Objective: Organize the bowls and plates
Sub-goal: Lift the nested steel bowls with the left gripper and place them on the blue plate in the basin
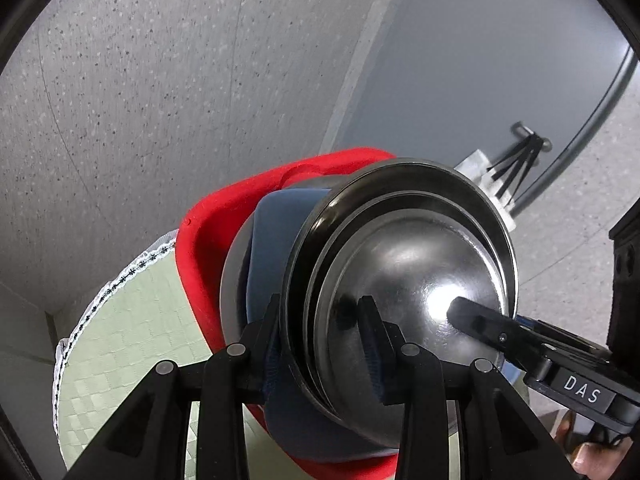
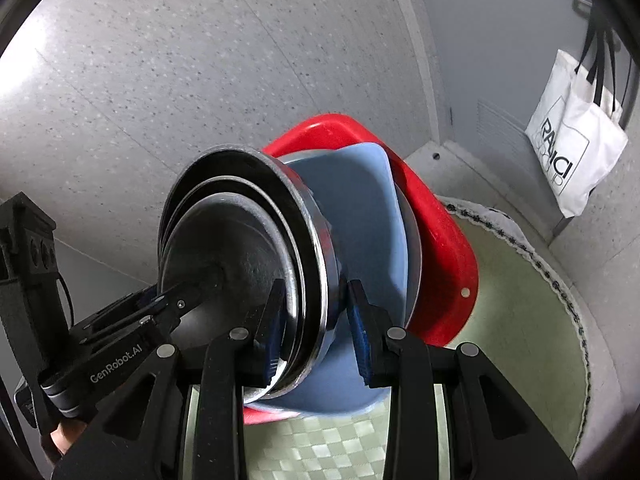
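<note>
Both claws grip one tilted stack of dishes from opposite sides, held above the green checked mat (image 2: 500, 320). The left claw (image 1: 324, 332) is closed on the nested steel bowls (image 1: 404, 264); the right claw (image 2: 316, 312) pinches their rims (image 2: 316, 240), with the blue plate (image 2: 360, 216) and red tray (image 2: 436, 236) behind.

Both my wrist feeds are evenly lit by soft, cool indoor light; nothing is dim. In the left view a strong white glare sits on the steel bowl (image 1: 404, 280), low on its right side, with fainter streaks higher on the dome. In the right view a bright patch washes out the speckled wall (image 2: 120, 80) at the far left edge. Shadows are soft and shallow. The fisheye bends straight lines hard: wall seams curve, and a black vignette rings every corner. The hanging tote bag (image 2: 576, 136) is sharp in the right view, but it smears with motion blur in the left.
</note>
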